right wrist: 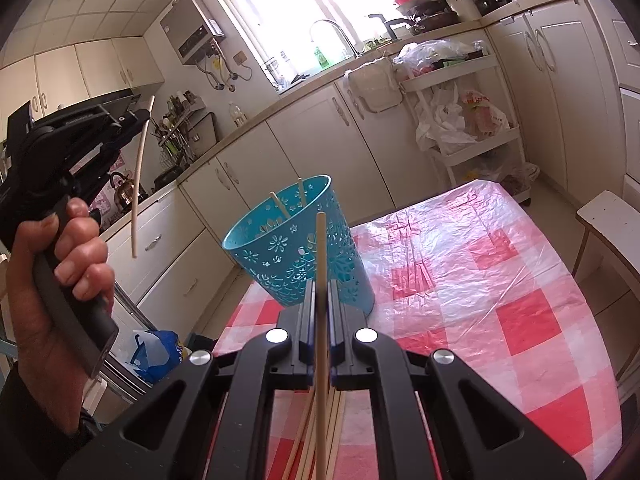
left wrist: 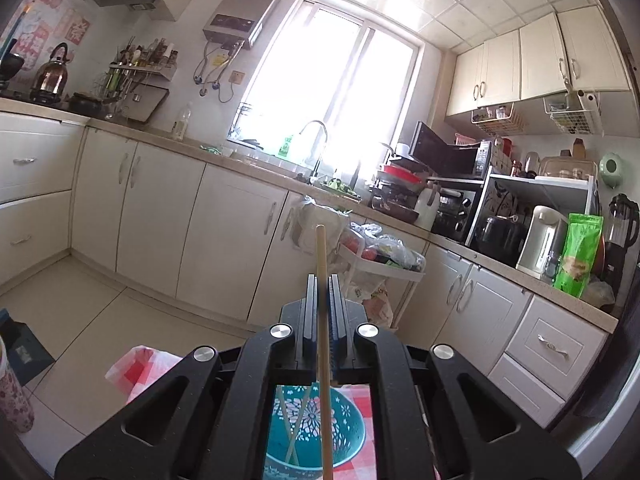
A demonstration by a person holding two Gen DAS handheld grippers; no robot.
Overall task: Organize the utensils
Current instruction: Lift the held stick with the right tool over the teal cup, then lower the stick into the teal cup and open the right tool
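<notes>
Wood, pale and thin: that is the chopstick (left wrist: 321,256) pinched in the left gripper (left wrist: 321,280). Its jaws are closed tight on the stick, w/ the tip poking out past them. Below the jaws sits the teal cup (left wrist: 344,436), w/ two more chopsticks (left wrist: 294,420) crossed inside it. The cup stands on the red & white checked cloth (left wrist: 360,400).

The right gripper (right wrist: 321,284) also has its jaws closed on a chopstick (right wrist: 320,240), tip sticking out in front. Just ahead of the jaws is the same teal cup, leaning a bit in this view, w/ two stick ends showing over its rim. Behind and under the jaws lies a bunch of loose chopsticks (right wrist: 308,432) on the cloth.

Off to the left of the right jaws, a hand (right wrist: 60,276) holds the left gripper up high, its stick hanging down.
</notes>
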